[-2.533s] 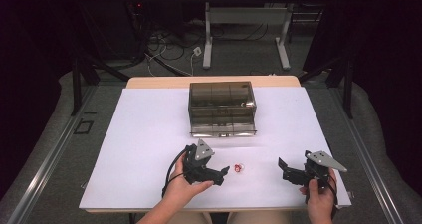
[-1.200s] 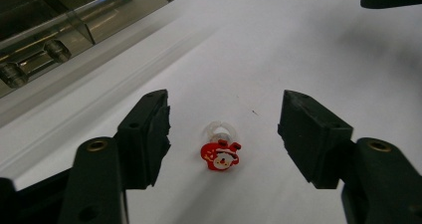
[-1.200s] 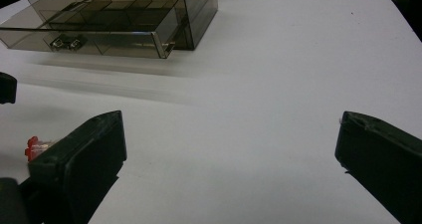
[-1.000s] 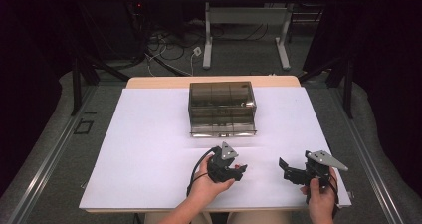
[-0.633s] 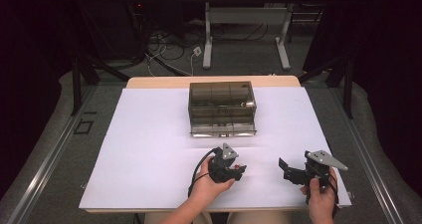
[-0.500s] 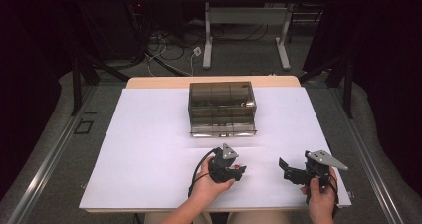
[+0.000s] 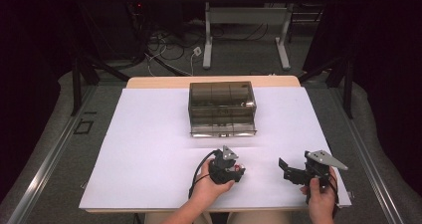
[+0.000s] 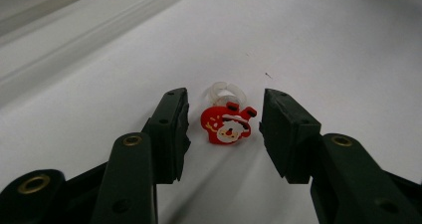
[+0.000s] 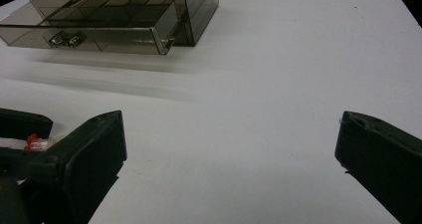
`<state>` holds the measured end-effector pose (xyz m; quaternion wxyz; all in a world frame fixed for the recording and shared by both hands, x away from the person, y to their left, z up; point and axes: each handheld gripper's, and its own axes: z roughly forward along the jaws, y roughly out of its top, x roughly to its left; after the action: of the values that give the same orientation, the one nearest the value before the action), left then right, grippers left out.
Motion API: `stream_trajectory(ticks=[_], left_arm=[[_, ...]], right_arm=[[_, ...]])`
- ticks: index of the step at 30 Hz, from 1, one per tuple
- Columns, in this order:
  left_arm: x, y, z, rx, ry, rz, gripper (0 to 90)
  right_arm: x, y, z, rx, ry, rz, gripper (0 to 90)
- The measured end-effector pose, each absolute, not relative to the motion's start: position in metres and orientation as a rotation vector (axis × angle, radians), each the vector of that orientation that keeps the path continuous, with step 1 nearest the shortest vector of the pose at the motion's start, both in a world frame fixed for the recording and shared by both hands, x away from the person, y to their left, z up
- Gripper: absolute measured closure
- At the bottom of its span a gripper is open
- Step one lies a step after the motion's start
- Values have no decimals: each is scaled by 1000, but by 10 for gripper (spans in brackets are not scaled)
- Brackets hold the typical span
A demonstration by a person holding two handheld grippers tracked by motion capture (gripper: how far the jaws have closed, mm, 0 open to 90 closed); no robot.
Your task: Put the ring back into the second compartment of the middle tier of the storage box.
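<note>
From the high view, the left tool (image 7: 238, 172) sits low over the white counter (image 7: 149, 149) near its front edge, gripped by the person's left hand (image 7: 211, 184). A speck of red at its tip marks the Santa ring (image 7: 239, 168). Well to the right, the right tool (image 7: 284, 166) rests in the right hand (image 7: 318, 196), pointing left across the counter. A smoky clear drawer box (image 7: 222, 108) stands toward the far side of the counter, its lowest drawer pulled a little forward.

In the left gripper view, the Santa ring (image 8: 227, 126) lies on the white surface between the two black jaws, its clear band behind the red figure. The jaws have just been closing in on it, yet a gap shows on each side, so the left tool (image 8: 223, 127) is apart and not pressing on the ring.

In the right gripper view, the right tool (image 9: 231, 149) has its jaws wide apart over bare counter. The drawer box (image 9: 119, 15) lies at upper left with its drawer (image 9: 84, 40) slid out, and the ring (image 9: 34, 141) peeks out at the left edge.
</note>
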<state>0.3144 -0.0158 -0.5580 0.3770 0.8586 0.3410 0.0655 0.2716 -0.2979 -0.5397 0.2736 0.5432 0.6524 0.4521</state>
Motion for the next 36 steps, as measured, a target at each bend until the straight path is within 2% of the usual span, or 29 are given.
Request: stream_trajectory(ticks=[20, 36], left_arm=[[314, -16, -557, 2211, 870, 156, 658], [315, -15, -557, 2208, 865, 153, 672]], right_arm=[[273, -298, -541, 1452, 1761, 1221, 0], [272, -300, -540, 1461, 1761, 1212, 0]])
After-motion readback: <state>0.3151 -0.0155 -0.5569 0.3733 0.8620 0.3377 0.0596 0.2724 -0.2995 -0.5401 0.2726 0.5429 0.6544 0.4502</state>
